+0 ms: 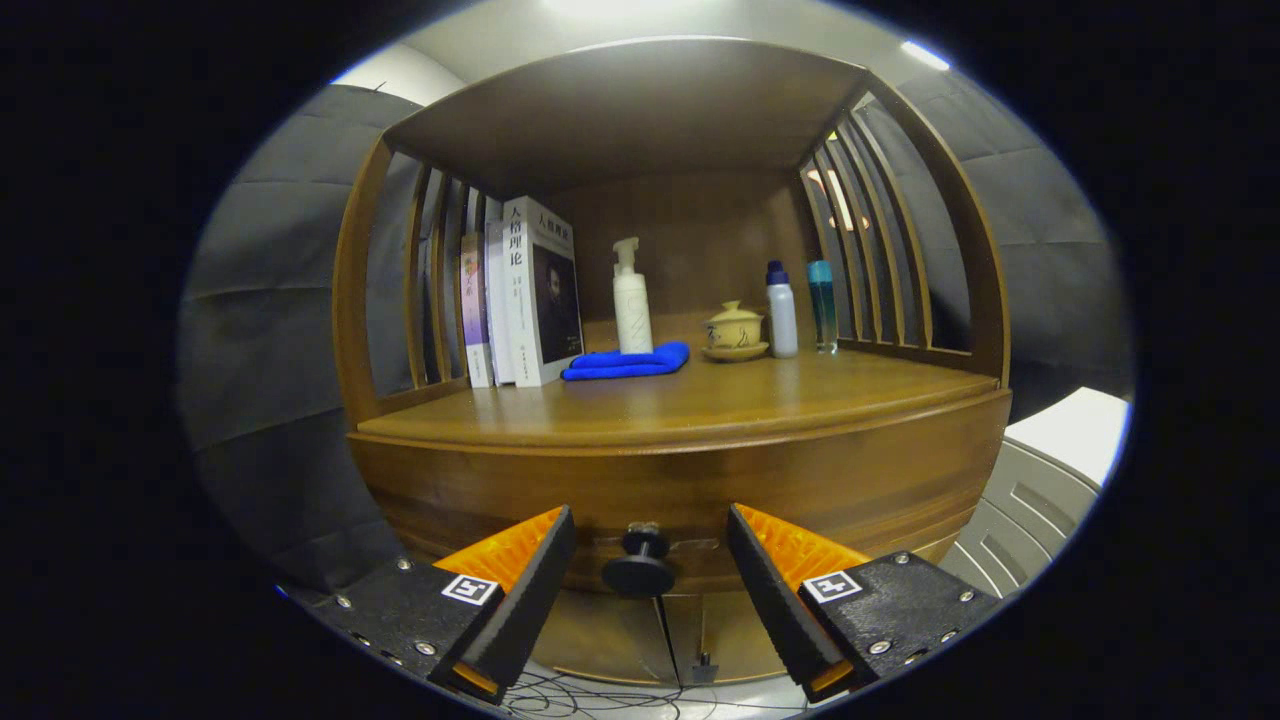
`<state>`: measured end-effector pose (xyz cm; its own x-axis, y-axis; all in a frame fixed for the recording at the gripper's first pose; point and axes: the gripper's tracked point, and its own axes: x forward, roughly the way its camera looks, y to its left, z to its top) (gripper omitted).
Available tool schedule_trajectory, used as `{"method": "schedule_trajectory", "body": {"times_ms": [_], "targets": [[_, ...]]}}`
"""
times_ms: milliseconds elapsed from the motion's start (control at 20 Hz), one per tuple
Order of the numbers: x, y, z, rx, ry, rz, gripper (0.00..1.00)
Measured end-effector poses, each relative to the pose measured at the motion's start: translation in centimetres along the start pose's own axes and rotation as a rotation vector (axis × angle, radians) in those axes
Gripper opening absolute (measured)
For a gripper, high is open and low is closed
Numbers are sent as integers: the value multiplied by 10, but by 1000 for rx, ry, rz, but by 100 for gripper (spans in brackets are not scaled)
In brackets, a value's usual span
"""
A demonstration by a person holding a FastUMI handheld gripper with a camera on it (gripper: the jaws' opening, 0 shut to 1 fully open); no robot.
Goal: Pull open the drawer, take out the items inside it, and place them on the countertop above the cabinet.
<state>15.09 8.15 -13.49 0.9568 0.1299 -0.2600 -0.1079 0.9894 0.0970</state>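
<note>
A wooden cabinet fills the scene, with its drawer front (800,480) shut under the countertop (680,405). A dark round knob (640,568) sticks out of the drawer front. My gripper (650,530) is open, its two fingers standing either side of the knob without touching it. The knob sits midway in the gap, a little nearer than the fingertips. What lies inside the drawer is hidden.
On the countertop stand several books (525,290) at the left, a folded blue cloth (627,362), a white pump bottle (631,300), a lidded ceramic cup (735,332), a white bottle (781,312) and a teal bottle (822,305). Slatted sides and a top board enclose the shelf. Below are lower doors (610,640) with cables on the floor.
</note>
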Motion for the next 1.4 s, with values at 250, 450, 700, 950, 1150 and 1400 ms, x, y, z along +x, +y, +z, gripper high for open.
{"method": "schedule_trajectory", "body": {"times_ms": [250,450,700,950,1150,1400], "targets": [[9,0,-15,-13,34,-1,95],[5,4,-20,-16,43,9,82],[7,4,-20,0,33,-4,64],[8,7,-19,21,31,20,46],[-3,4,-21,3,40,-49,36],[-41,12,-27,8,19,-41,35]]}}
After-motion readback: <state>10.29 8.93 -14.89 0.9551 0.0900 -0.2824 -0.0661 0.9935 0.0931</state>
